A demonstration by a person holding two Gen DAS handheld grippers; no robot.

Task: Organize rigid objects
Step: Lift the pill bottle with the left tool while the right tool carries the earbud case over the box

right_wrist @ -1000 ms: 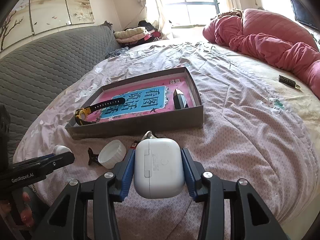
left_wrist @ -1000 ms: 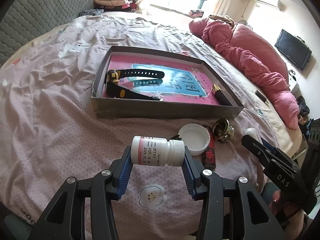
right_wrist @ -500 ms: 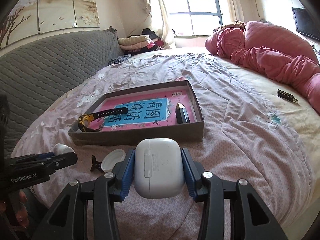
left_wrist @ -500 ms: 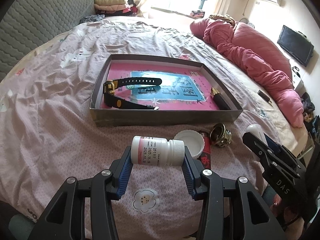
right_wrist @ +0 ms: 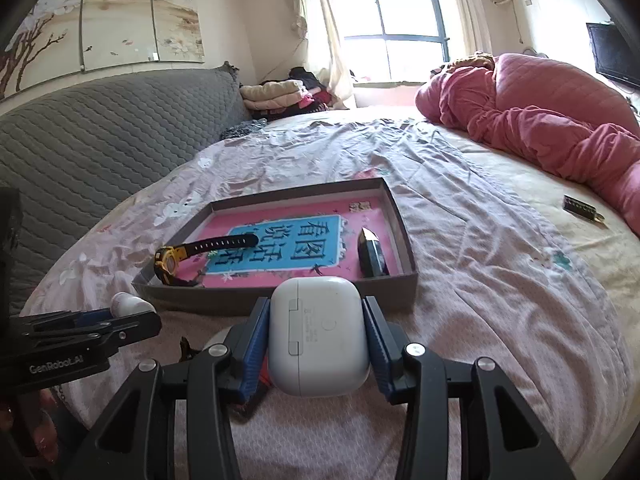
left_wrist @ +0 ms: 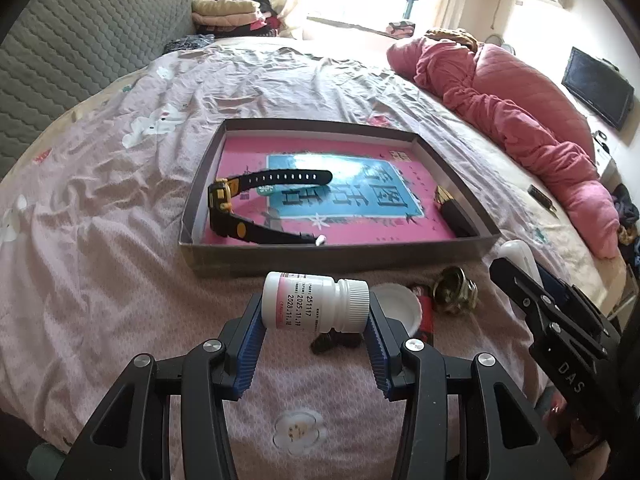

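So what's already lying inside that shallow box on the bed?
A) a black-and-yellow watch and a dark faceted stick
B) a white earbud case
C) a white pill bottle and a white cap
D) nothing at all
A: the watch and the dark stick lie in the box; the pill bottle and earbud case sit between the fingers.

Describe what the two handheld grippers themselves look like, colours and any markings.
Both are matte black angular frames with silver screw heads and ribbed blue pads inside the fingers. The left gripper shows white "GenRobot.AI" lettering in the right wrist view; the right gripper shows "DAS" in the left wrist view. No cables visible.
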